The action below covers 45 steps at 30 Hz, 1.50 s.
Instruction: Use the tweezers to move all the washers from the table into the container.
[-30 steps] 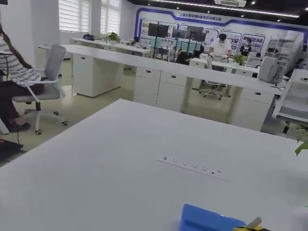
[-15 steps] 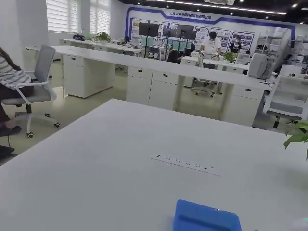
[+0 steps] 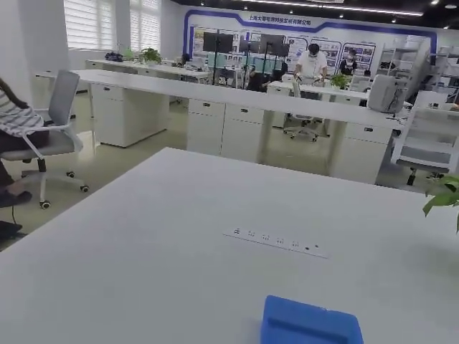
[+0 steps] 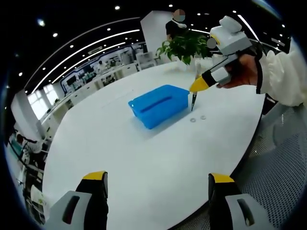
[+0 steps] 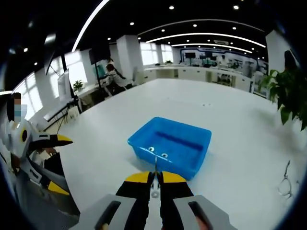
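Right gripper: jaws clamped on tweezers, upper right of left gripper view, tips above two washers on table beside blue container, centre frame. Left gripper: jaws spread wide, lower edge.

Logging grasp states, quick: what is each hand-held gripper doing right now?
Left hand-held gripper: open, holding nothing.
Right hand-held gripper: closed on the thin metal tweezers.
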{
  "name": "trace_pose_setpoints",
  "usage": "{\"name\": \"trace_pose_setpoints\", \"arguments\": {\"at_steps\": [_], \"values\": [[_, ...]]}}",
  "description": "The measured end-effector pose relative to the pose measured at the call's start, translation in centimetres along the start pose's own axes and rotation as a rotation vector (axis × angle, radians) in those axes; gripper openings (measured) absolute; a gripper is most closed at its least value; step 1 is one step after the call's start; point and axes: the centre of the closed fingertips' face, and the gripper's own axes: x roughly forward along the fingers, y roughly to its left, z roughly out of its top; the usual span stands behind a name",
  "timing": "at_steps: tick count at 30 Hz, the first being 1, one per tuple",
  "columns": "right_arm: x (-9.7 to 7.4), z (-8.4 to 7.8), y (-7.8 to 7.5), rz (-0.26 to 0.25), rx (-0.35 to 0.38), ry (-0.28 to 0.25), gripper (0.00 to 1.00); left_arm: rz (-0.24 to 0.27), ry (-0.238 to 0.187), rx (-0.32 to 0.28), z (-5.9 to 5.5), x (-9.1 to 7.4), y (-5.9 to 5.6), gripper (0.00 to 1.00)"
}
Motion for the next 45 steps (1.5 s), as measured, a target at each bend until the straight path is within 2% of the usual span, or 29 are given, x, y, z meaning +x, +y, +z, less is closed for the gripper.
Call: {"name": "trace_pose_setpoints", "arguments": {"at_steps": [8, 22, 34, 45], "values": [[0.2, -0.7, -0.4, -0.007, 0.005, 0.02, 0.03, 0.009, -0.007, 0.0, 0.1, -0.1, 0.2, 0.88], [1.2, -1.7, -0.3, -0.006, 0.007, 0.045, 0.03, -0.008, 0.007, -0.004, -0.2, 0.1, -0.1, 0.89], [1.5, -2.2, -0.5, -0.021, -0.022, 0.056, 0.03, -0.007, 0.015, -0.001, -0.3, 0.1, -0.1, 0.89], [1.6, -2.2, -0.5, -0.031, -0.034, 0.041, 0.03, -0.004, 0.021, -0.002, -0.4, 0.1, -0.1, 0.88]]}}
